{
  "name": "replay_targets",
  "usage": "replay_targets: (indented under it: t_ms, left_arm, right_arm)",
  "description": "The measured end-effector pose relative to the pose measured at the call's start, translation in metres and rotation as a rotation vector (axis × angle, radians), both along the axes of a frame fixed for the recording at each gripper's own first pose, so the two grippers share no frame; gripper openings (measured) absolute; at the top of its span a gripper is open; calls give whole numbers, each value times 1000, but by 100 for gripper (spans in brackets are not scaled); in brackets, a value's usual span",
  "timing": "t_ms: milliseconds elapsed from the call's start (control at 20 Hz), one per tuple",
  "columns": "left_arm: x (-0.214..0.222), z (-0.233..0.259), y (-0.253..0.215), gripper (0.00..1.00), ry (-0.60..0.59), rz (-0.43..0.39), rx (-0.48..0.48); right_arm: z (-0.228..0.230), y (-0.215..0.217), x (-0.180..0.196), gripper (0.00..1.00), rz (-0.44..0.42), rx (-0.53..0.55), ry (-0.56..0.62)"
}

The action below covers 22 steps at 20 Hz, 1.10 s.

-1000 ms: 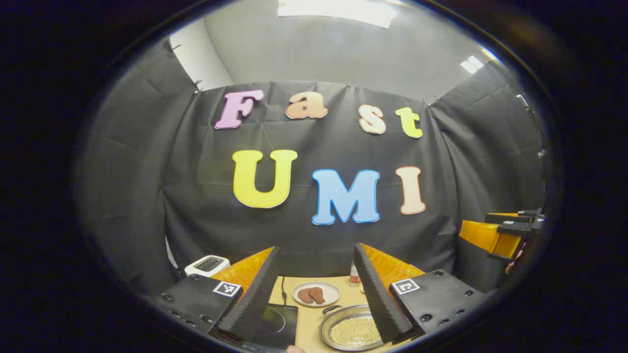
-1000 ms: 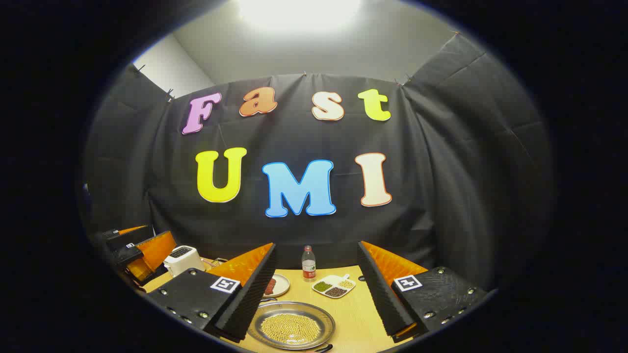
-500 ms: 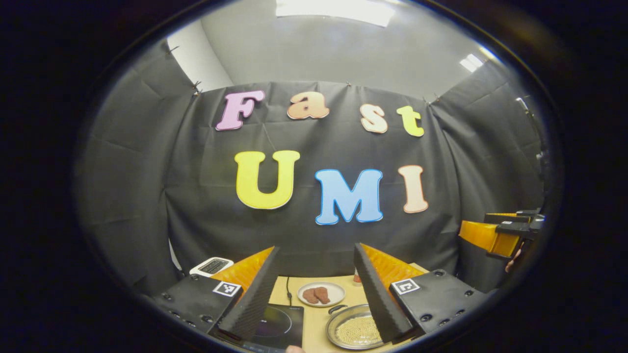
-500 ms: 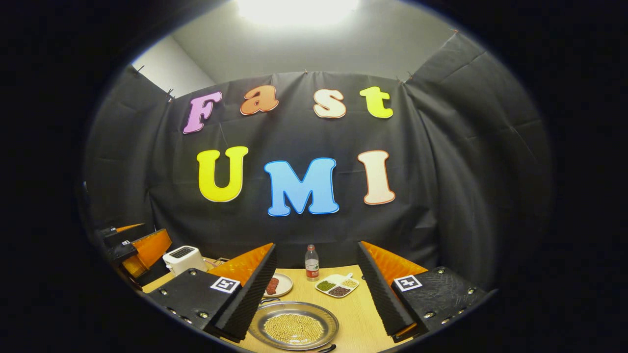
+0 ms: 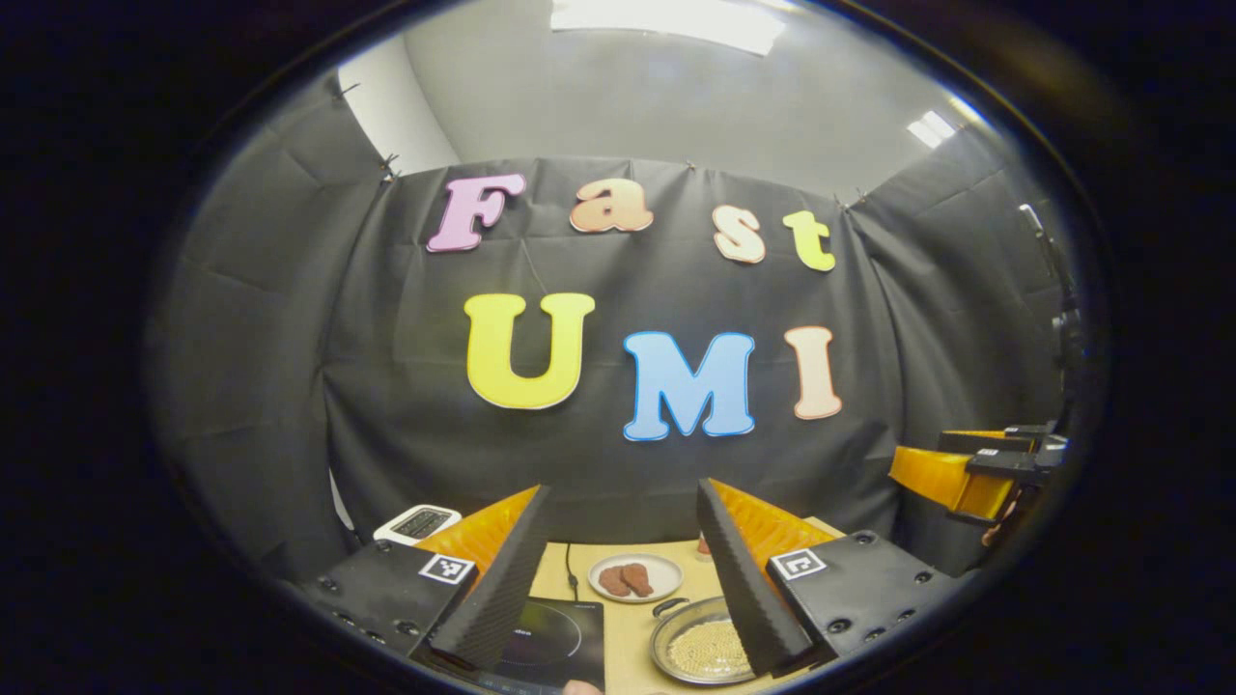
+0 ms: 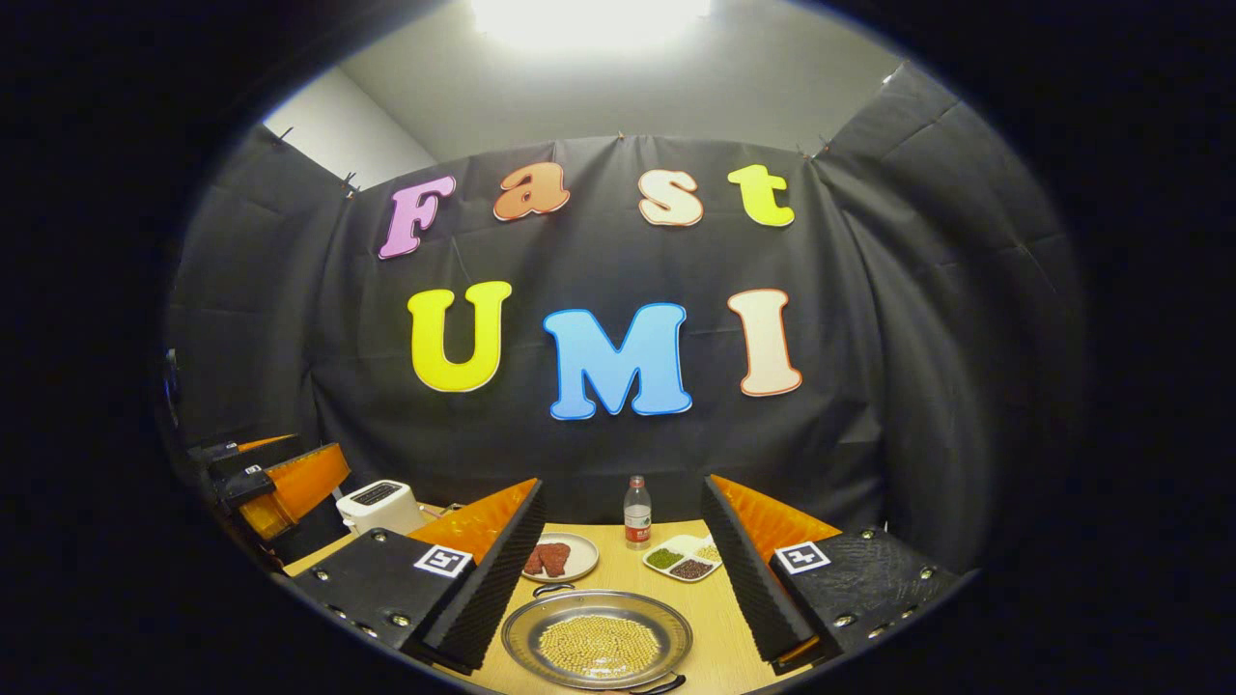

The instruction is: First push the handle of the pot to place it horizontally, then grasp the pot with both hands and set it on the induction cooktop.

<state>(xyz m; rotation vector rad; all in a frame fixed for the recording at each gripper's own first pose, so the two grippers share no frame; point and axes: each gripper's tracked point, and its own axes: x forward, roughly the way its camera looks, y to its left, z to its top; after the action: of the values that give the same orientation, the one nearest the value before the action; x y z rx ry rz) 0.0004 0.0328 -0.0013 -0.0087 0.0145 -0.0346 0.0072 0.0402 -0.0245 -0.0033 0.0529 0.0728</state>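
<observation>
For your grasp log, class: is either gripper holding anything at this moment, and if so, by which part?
Nothing is held. The left gripper and right gripper are both open above the table, apart from the pot of beans, whose handles are ungrasped.

Pot (image 5: 697, 653) sits right of cooktop (image 5: 555, 642).

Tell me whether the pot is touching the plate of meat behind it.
Apart. In the right gripper view, a strip of bare table separates the pot from the plate of meat; the pot's far handle points toward it but stops short.
</observation>
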Motion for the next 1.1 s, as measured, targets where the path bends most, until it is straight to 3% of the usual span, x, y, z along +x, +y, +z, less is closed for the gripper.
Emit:
replay_targets:
  t_ms: [50,200,250,600,800,850,900,1000,1050,1100]
  left_arm:
    - [-1,1,3,93,0,-3,2]
    - [-3,0,4,99,0,-32,-9]
    - [-3,0,2,96,2,-46,-9]
    - [11,-15,-14,96,33,-60,-6]
    - [20,-24,-26,94,52,-43,8]
    - [21,-27,-29,94,60,-36,10]
    - [22,-31,-32,93,69,-28,12]
    - [23,-37,-36,95,83,-7,20]
    - [24,-40,-35,96,91,5,22]
    - [24,-44,-35,96,101,17,24]
  right_arm:
    - [-7,-1,0,98,2,-1,18]
    - [-40,0,-4,98,16,-11,98]
    - [-50,1,-6,98,26,-13,128]
    - [-162,6,-37,98,150,58,499]
    - [-220,9,-54,87,223,70,708]
    - [-233,4,-58,81,212,61,755]
    - [-244,-1,-60,64,212,53,798]
    - [-269,-1,-69,51,223,34,878]
    - [-278,-8,-70,22,220,-1,928]
    - [-294,-17,-79,8,209,-44,990]
